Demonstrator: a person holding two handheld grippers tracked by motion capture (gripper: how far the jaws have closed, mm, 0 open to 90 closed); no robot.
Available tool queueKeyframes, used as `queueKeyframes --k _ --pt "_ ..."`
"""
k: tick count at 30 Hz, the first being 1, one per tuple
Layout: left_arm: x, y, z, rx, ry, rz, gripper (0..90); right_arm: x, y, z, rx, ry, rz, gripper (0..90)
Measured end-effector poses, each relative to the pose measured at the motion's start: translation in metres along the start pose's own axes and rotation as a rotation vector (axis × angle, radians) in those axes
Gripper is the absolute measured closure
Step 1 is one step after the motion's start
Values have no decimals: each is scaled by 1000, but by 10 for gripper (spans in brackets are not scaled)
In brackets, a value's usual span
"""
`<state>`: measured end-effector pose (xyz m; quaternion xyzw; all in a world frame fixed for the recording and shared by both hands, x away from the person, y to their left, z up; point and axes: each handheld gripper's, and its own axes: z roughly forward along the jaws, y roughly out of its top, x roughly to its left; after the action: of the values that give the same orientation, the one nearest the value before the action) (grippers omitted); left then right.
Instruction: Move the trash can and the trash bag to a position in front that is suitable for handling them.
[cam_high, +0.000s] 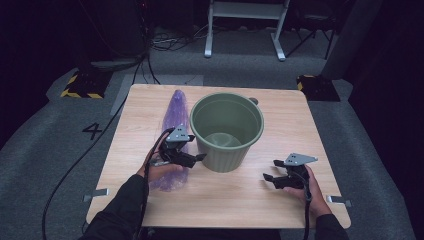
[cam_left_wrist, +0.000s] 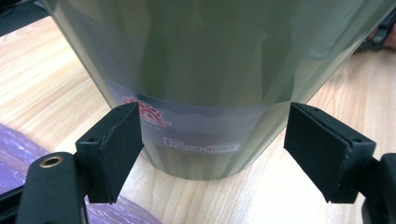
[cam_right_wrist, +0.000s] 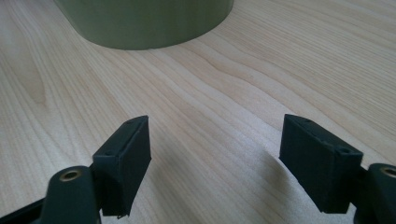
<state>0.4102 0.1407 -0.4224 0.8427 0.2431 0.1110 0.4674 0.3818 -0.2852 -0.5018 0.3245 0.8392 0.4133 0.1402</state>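
The left gripper's (cam_left_wrist: 212, 154) jaws are held wide open, with nothing gripped; the green bin (cam_left_wrist: 205, 70) is seen just beyond and between them, its labelled lower wall facing them. A purple bag (cam_high: 175, 120) lies on the table (cam_high: 310, 125) under the left hand, beside the bin. The right gripper's (cam_right_wrist: 215, 163) jaws are likewise spread wide and empty over bare wood, the bin's base standing well apart ahead.
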Motion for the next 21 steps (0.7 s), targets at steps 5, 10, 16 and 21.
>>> queueKeyframes --k 5,10,16,21 --pt "4 -9 -30 -5 45 3 167 -1 0 -1 -2 2 10 250" --pt "7 -30 -60 18 96 21 158 0 0 0 3 -6 7 251" --pt "14 -71 -87 65 162 -9 158 -1 0 -1 -7 3 14 254" --pt "19 -98 -100 98 171 -73 158 -1 0 0 0 1 11 255"
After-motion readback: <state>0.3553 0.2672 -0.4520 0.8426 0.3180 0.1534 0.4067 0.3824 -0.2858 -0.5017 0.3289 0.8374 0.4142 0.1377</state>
